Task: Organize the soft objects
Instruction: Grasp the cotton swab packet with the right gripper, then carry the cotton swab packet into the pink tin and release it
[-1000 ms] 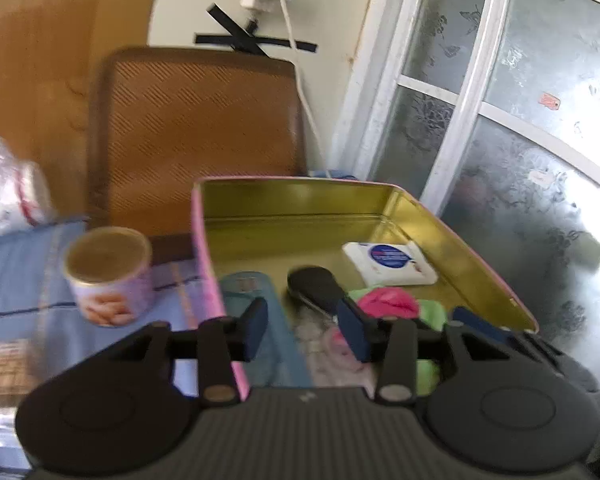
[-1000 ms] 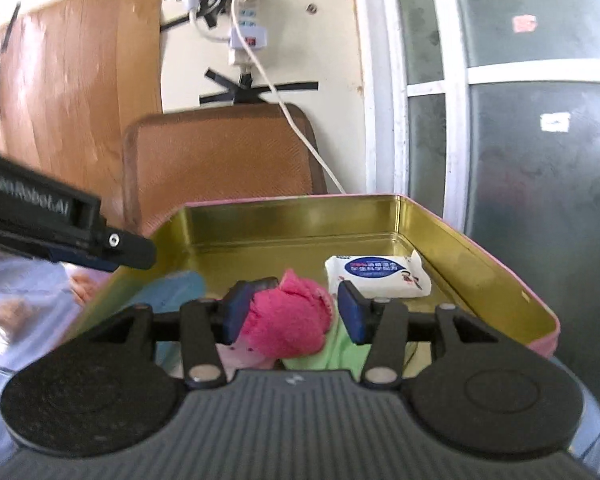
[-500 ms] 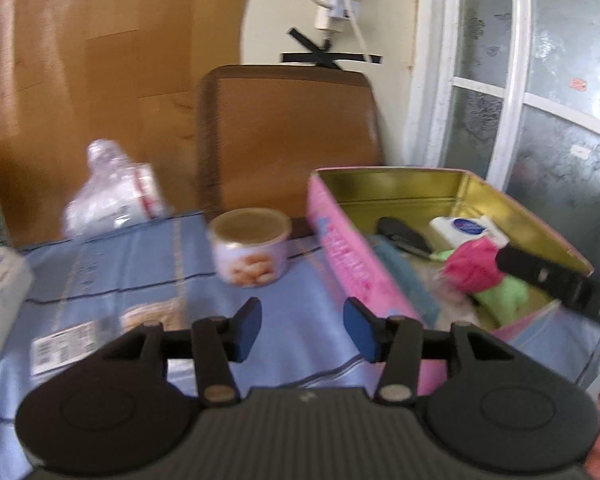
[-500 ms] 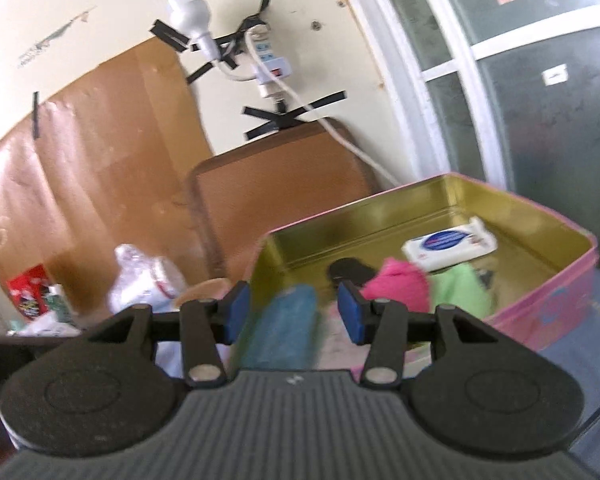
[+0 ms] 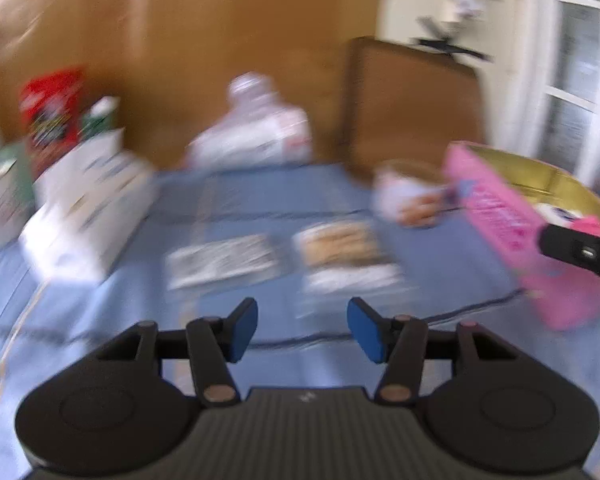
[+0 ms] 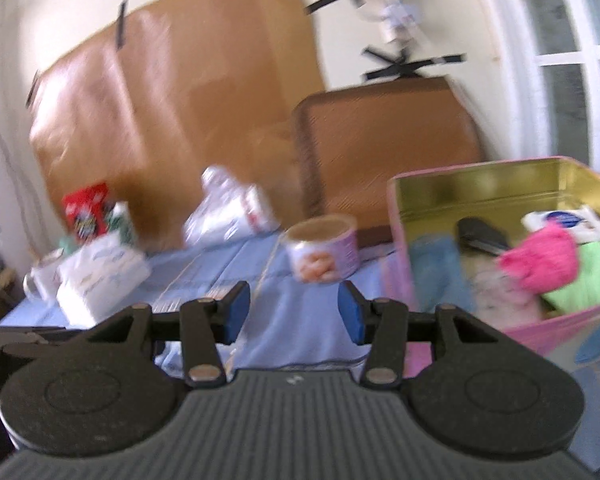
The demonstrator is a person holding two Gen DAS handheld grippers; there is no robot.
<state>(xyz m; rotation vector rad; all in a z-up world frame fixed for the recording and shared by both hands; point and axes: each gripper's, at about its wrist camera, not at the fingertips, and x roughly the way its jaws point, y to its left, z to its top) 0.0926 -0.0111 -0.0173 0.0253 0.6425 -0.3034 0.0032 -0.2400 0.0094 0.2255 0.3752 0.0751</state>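
Pink tin (image 6: 400, 240), gold inside, open, right of right tongs (image 6: 294, 312). Inside: crumpled pink cloth (image 6: 540, 260) atop green cloth (image 6: 592, 276), blue cloth (image 6: 436, 272) at left wall, pale cloth (image 6: 496, 292) between.

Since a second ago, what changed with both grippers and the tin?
Both grippers swung left, away from the pink tin. The right gripper let go of the pink cloth, now lying in the tin; its jaws stand open and empty. The left gripper now faces the flat packets on the blue cloth; its jaws have just been opening, nothing between them. Tin contents and the round can stayed put.
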